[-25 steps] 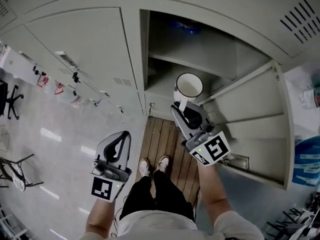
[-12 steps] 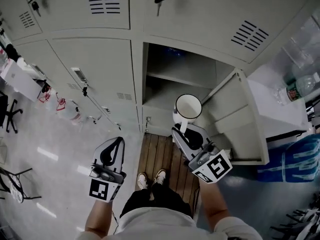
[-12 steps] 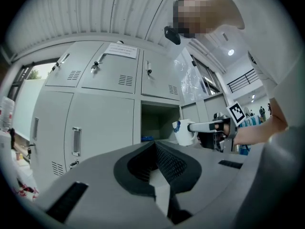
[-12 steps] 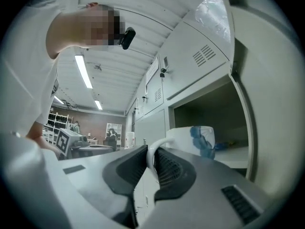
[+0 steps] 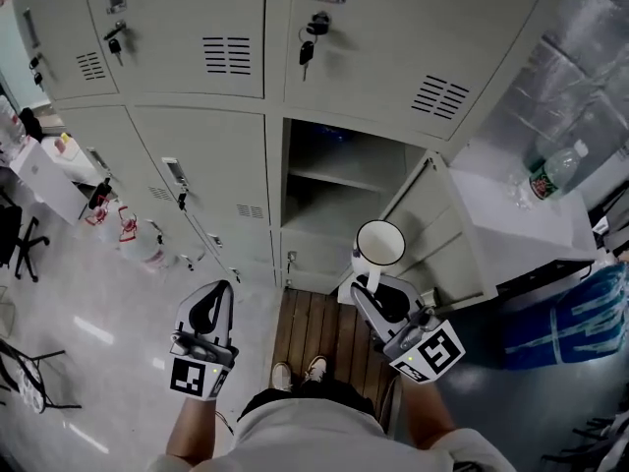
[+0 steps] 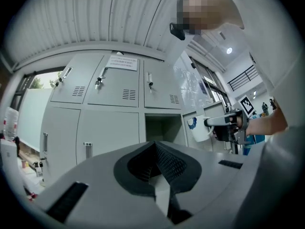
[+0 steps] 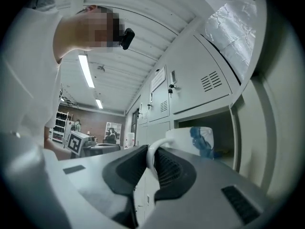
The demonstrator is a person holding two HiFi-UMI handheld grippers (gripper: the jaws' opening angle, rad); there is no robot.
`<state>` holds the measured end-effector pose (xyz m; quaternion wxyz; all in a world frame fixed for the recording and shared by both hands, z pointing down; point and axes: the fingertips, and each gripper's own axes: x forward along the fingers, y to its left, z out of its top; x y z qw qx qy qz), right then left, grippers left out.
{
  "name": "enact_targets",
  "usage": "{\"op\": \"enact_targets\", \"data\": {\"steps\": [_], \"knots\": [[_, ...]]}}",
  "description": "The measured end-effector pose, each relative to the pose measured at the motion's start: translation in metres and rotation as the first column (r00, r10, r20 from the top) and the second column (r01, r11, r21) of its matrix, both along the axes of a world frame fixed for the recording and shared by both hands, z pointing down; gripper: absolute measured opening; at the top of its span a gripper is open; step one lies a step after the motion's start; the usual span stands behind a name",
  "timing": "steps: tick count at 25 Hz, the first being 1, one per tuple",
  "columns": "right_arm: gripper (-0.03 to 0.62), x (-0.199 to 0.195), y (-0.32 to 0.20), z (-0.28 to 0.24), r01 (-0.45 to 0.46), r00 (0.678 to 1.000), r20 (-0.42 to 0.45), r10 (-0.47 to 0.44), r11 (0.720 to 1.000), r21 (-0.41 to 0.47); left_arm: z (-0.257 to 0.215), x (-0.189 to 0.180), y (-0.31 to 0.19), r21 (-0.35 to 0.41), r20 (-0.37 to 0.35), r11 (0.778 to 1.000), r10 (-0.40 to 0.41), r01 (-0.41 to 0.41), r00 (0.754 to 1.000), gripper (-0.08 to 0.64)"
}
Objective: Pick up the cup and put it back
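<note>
A grey locker bank [image 5: 197, 155] was seen, one compartment [image 5: 334, 205] open, its door [image 5: 437, 234] swung out. The left tongs [image 5: 218, 301] were closed, apparently on nothing. The right tongs [image 5: 371, 285] were clamped on the handle of the white cup [image 5: 379, 245], held in the air before the open compartment.

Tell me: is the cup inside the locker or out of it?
Out. The right tool grips the cup by its handle, in front of the open locker.
</note>
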<state>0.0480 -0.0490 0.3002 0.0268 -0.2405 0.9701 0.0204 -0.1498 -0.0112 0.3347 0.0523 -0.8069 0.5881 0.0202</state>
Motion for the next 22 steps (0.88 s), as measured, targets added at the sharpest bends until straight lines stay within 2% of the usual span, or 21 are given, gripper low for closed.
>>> {"op": "enact_targets", "data": {"steps": [10, 22], "knots": [[0.049, 0.026, 0.028, -0.029, -0.027, 0.999, 0.017, 0.027, 0.999, 0.034, -0.025, -0.016, 0.024, 0.034, 0.012, 0.998, -0.057, 0.056, 0.998, 0.021], [0.049, 0.049, 0.042, -0.039, -0.092, 0.995, 0.048, 0.091, 0.996, 0.000, -0.029, -0.022, 0.026, 0.041, 0.003, 0.996, -0.084, 0.084, 0.996, 0.021]]}}
